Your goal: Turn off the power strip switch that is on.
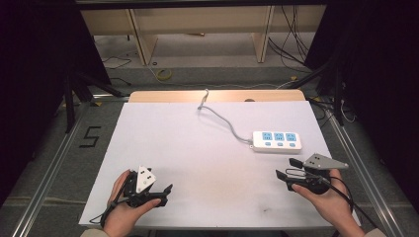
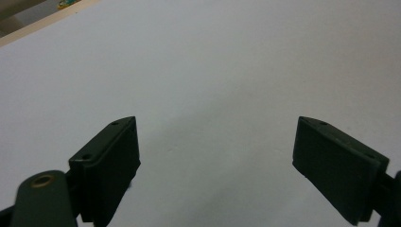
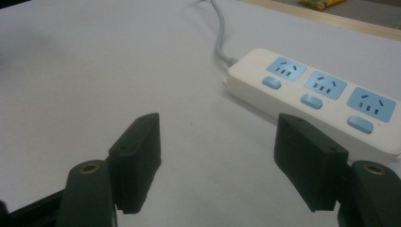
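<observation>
Jaws are standing wide apart on my right gripper (image 1: 288, 175), nothing between them, and I'm holding it low near the front right of the white table (image 1: 197, 148). In the right gripper view the two black pads (image 3: 137, 161) are framing bare table, with the power strip (image 3: 312, 99) lying just beyond and a little to the right of the gap.

My left gripper (image 1: 165, 193) is equally wide open and empty, and I'm resting it over at the front left corner, well apart from the strip, looking out across plain white surface (image 2: 213, 71).

Moving outward: the power strip (image 1: 276, 141) is lying flat on the right half of the table, three blue outlets (image 3: 325, 85) facing up, each with a small blue switch (image 3: 311, 101) beside it. Its grey cable (image 1: 222, 118) is curling away toward the far edge.

I'm reading this as a light, rigid plastic shell, smooth and probably a bit slippery under the pads. It shouldn't be fragile, but it is long, so a pinch at one end would likely let it swing. I'm judging the best hold to be across the narrow width, on the long side walls near the middle, clear of the switches. The cable is stiff enough to tug back, so I'm expecting some drag from that end.
</observation>
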Demonstrator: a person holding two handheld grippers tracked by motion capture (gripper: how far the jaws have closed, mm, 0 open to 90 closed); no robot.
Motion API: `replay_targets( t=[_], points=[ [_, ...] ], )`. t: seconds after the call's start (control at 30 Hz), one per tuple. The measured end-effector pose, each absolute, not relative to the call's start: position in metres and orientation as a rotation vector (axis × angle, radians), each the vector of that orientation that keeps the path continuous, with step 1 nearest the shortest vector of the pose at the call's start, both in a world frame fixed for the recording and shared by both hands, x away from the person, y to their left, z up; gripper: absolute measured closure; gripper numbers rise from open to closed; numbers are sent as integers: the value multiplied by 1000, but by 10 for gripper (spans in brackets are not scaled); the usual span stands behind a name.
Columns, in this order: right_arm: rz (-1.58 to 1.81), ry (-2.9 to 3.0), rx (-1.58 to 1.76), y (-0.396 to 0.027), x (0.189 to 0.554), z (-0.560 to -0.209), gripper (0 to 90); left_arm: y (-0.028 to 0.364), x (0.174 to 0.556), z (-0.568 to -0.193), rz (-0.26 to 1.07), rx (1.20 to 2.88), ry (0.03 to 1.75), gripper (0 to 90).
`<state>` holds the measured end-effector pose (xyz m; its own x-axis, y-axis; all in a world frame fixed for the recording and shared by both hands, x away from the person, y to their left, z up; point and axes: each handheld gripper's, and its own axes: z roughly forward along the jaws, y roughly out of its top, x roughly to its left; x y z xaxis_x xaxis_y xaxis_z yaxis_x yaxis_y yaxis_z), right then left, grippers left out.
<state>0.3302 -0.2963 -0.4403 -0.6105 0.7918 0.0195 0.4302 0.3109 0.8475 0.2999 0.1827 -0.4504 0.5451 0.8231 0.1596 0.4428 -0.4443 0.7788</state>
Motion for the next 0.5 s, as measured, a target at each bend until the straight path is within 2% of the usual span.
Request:
replay_targets(
  t=[0.5],
  points=[
    [1216, 2190, 1096, -300, 326, -444, 319, 183, 301, -451, 695, 2087, 1015, 151]
  ],
)
